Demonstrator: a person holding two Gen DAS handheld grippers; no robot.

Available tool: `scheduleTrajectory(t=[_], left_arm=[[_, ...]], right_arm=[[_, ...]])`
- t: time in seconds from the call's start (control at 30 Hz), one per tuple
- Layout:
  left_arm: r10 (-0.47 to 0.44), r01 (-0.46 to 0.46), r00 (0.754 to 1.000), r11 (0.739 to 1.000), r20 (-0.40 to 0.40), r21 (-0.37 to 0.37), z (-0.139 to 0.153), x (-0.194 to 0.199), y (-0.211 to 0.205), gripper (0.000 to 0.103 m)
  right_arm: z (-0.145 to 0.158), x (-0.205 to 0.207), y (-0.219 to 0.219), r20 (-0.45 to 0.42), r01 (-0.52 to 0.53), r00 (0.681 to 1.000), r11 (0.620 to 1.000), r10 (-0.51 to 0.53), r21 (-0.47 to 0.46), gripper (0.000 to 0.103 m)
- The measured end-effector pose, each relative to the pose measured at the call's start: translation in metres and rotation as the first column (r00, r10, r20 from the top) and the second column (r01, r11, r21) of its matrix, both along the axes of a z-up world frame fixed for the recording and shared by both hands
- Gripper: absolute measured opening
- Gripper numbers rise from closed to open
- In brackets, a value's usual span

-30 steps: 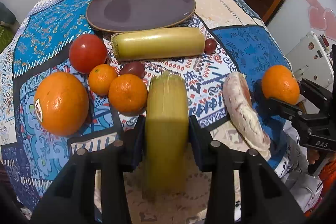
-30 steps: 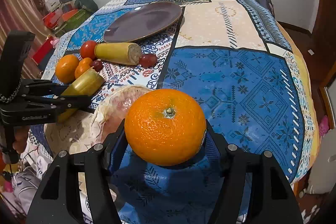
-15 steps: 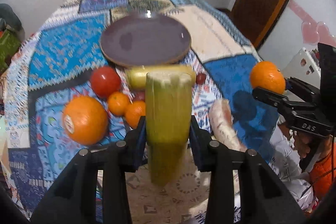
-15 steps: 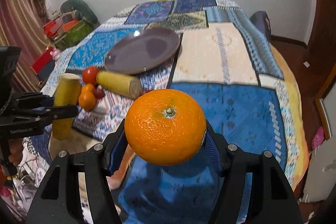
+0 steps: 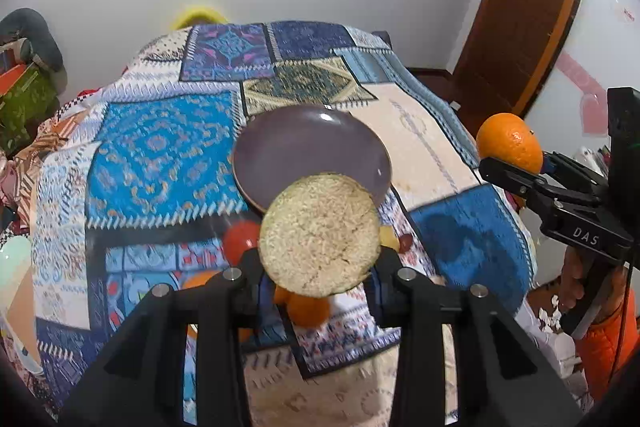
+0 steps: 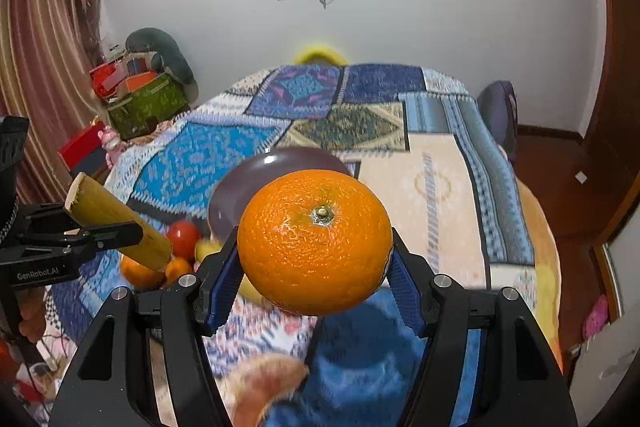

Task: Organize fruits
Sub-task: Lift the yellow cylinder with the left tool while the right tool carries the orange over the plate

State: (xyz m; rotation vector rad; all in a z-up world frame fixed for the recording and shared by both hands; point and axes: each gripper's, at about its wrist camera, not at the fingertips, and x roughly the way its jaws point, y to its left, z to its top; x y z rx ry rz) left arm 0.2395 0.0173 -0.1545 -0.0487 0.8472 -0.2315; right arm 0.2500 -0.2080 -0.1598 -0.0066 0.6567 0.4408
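Note:
My left gripper (image 5: 320,267) is shut on a yellow-green sugarcane piece (image 5: 319,235), held high with its cut end toward the camera; it also shows in the right wrist view (image 6: 116,223). My right gripper (image 6: 314,263) is shut on a large orange (image 6: 315,241), lifted above the table; the orange also shows in the left wrist view (image 5: 509,143). The empty purple plate (image 5: 304,147) sits mid-table on the patchwork cloth. A tomato (image 5: 240,235), small oranges (image 5: 308,309) and a second sugarcane piece (image 6: 208,249) lie in front of the plate, partly hidden.
A pinkish fruit (image 6: 264,383) lies blurred at the near edge below my right gripper. The table edge drops off at right to a wooden door (image 5: 520,7). Boxes and clutter (image 6: 140,95) stand at the left by a curtain.
Both grippers have risen well above the table with their fruit. The left gripper has tilted the sugarcane up so its cut end faces the camera.

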Motion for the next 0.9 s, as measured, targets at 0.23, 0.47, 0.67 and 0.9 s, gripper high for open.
scheduleTrajectory(t=[0.23,0.47,0.67,0.9], left_arm=[[0.007,-0.007,1.000,1.000,0.018,0.004,0.005,0.029,0.008,0.037],[0.001,-0.001,1.000,1.000,0.003,0.018,-0.006,0.061,0.013,0.037],[0.007,-0.006,0.999,1.000,-0.031,0.021,-0.026,0.088,0.020,0.037],[-0.023,0.025,0.996,1.000,-0.090,0.017,-0.047,0.114,0.018,0.037]], right_arm=[[0.010,0.027,0.022,0.044,-0.015,0.999,1.000,0.015,-0.015,0.063],[0.006,0.059,0.043,0.057,-0.033,0.998,0.999,0.035,-0.033,0.063],[-0.013,0.085,0.061,0.033,-0.055,0.998,0.997,0.057,-0.057,0.063],[-0.043,0.120,0.071,-0.038,-0.057,0.998,0.994,0.053,-0.095,0.063]])
